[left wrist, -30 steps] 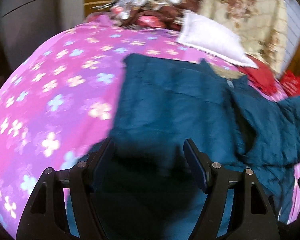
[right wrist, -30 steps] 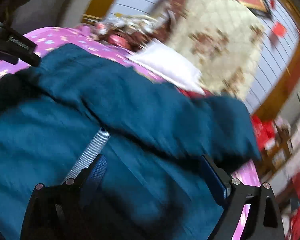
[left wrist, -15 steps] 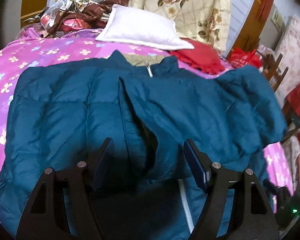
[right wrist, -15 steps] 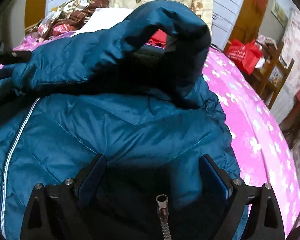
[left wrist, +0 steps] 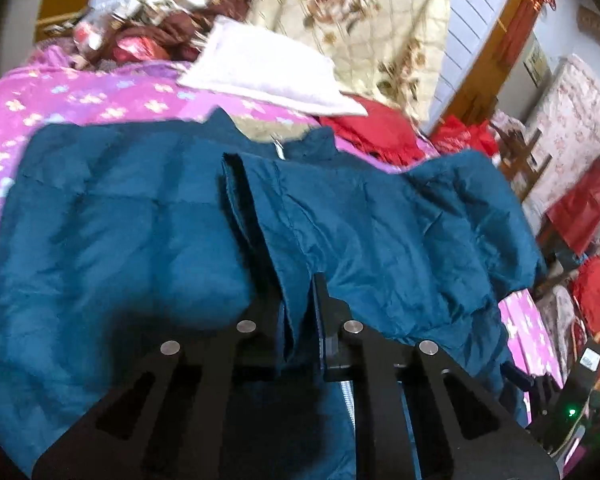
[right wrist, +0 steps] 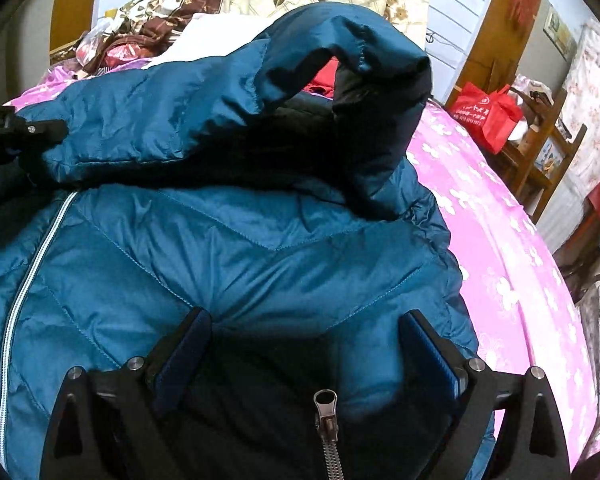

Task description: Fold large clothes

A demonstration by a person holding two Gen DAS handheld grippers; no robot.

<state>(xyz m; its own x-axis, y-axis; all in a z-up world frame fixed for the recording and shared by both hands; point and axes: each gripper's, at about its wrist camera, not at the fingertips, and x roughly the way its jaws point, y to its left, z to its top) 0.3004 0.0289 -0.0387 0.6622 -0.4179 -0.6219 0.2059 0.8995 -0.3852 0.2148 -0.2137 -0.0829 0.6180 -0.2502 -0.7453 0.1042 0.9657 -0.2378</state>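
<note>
Teal quilted down jacket [left wrist: 112, 216] spread on the bed's pink flowered quilt [left wrist: 80, 100]: bulky yet light, soft, its shell probably slippery, so hems and cuffs look the surest holds. Sleeve [right wrist: 228, 92] arched over the body. Left gripper [left wrist: 298, 320] fingers, parted half a second ago, now pinch the sleeve cuff; right gripper [right wrist: 304, 344] fingers remain spread above the silver zipper pull [right wrist: 326, 402], holding nothing.

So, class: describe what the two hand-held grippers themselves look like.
Both are matte black, with triangular cut-outs in the finger arms and silver round pivot pins. The left hand-held gripper looks all black; the right hand-held gripper has ribbed blue pads. No cables or sleeves show.
</note>
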